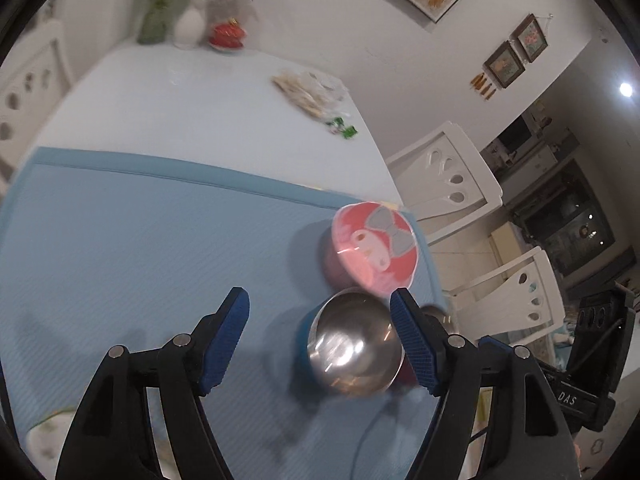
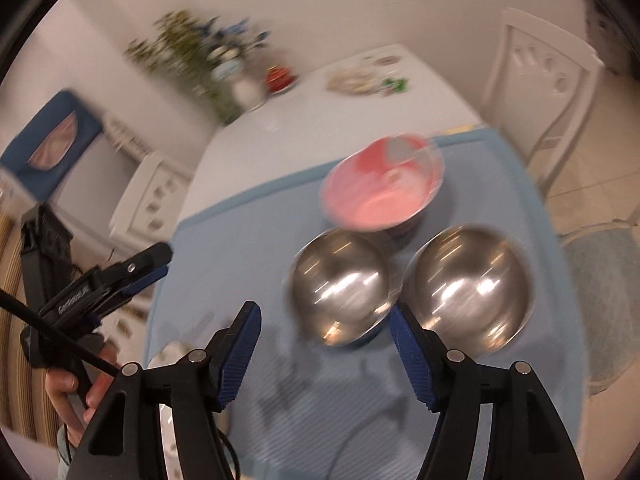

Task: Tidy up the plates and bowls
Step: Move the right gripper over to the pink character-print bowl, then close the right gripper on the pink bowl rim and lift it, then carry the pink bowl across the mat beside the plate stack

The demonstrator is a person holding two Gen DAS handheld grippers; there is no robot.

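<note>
A pink cartoon bowl point(image 1: 374, 250) and a steel bowl point(image 1: 354, 350) stand on the blue mat point(image 1: 140, 248) near its right edge. In the right wrist view the pink bowl point(image 2: 382, 182) stands behind two steel bowls, one on the left point(image 2: 342, 290) and one on the right point(image 2: 468, 290). My left gripper point(image 1: 320, 340) is open and empty above the mat, the steel bowl by its right finger. It also shows in the right wrist view point(image 2: 132, 270) at the left. My right gripper point(image 2: 324, 350) is open and empty, just short of the steel bowls.
The white table point(image 1: 180, 96) carries a vase of flowers point(image 1: 190, 26), a red object point(image 1: 227, 36) and a plastic bag of snacks point(image 1: 308, 94) at its far end. White chairs point(image 1: 452, 176) stand along the right side. A patterned plate edge point(image 1: 44, 440) shows at the lower left.
</note>
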